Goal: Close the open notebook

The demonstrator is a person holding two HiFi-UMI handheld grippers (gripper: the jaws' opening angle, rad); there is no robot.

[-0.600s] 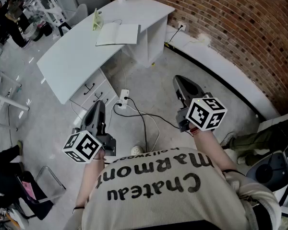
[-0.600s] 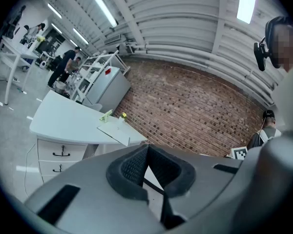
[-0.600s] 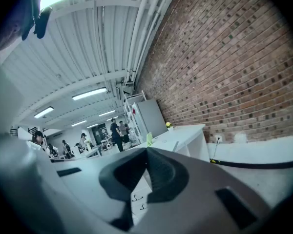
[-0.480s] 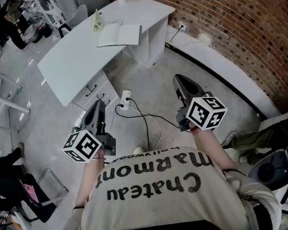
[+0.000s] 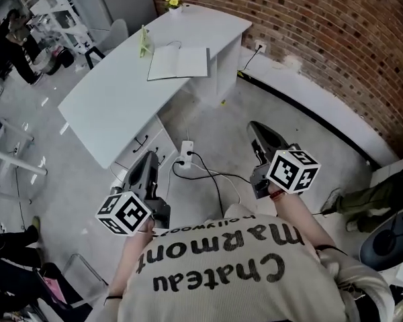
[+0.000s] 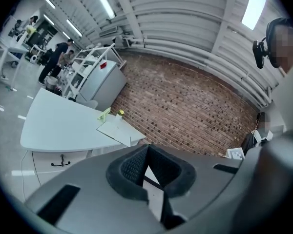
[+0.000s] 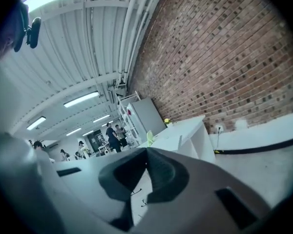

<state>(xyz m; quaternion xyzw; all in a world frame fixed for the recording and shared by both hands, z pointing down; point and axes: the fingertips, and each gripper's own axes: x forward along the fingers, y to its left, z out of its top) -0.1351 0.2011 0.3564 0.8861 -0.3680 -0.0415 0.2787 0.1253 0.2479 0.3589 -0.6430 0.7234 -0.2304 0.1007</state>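
The open notebook (image 5: 178,63) lies flat on the white desk (image 5: 114,92), far ahead of both grippers. In the left gripper view the notebook (image 6: 115,130) shows pale near the desk's right end. My left gripper (image 5: 150,159) is held over the floor, short of the desk, jaws shut with nothing between them. My right gripper (image 5: 258,129) hovers to its right, also shut and holding nothing. The left gripper (image 6: 146,149) and the right gripper (image 7: 146,152) both point roughly level toward the desk (image 7: 183,130).
A white power strip (image 5: 186,154) with black cables lies on the floor between the grippers and the desk. A green item (image 5: 144,42) and a yellow flower pot (image 5: 172,4) stand on the desk. A brick wall (image 5: 336,39) runs along the right. People stand at the far left (image 5: 7,35).
The desk and notebook have slid down and to the right in the head view. Both grippers sit a little lower in it, still shut.
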